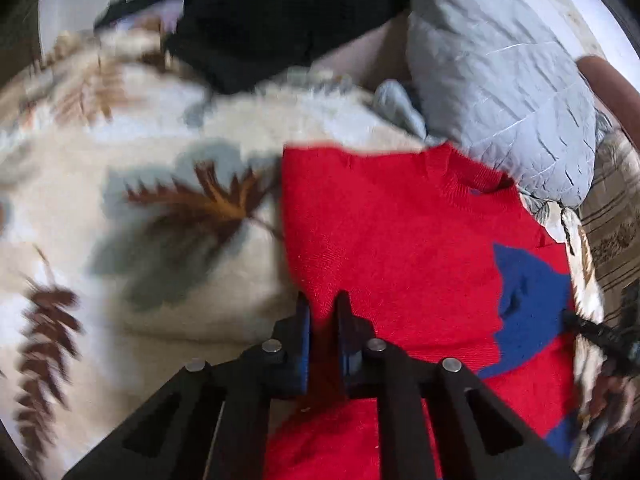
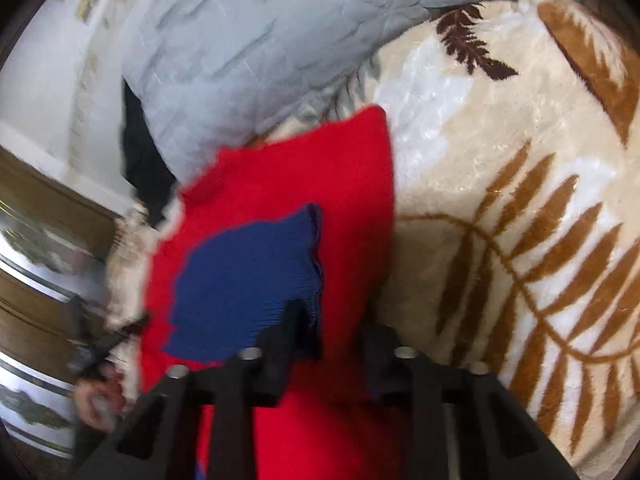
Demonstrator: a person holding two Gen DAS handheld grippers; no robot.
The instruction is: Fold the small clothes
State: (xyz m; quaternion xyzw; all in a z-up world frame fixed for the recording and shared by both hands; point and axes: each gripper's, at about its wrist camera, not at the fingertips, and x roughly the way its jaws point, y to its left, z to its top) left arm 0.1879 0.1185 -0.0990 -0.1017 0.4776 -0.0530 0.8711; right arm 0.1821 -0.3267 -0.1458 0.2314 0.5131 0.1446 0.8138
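Note:
A small red knit sweater (image 1: 400,240) with blue cuffs (image 1: 524,304) lies on a cream leaf-patterned blanket (image 1: 120,184). In the left wrist view my left gripper (image 1: 323,304) stands over the sweater's left edge, jaws nearly together with red fabric showing between them. In the right wrist view the sweater (image 2: 352,184) hangs lifted and folded, its blue cuff (image 2: 248,276) in front. My right gripper (image 2: 332,320) is open part way, with red fabric between the fingers; the grip itself is blurred. The right gripper also shows at the right edge of the left wrist view (image 1: 600,336).
A grey quilted pillow (image 1: 500,92) lies behind the sweater, also in the right wrist view (image 2: 248,52). A black garment (image 1: 272,28) sits at the back. The blanket (image 2: 500,200) spreads to the right. Wooden furniture (image 2: 48,240) stands left.

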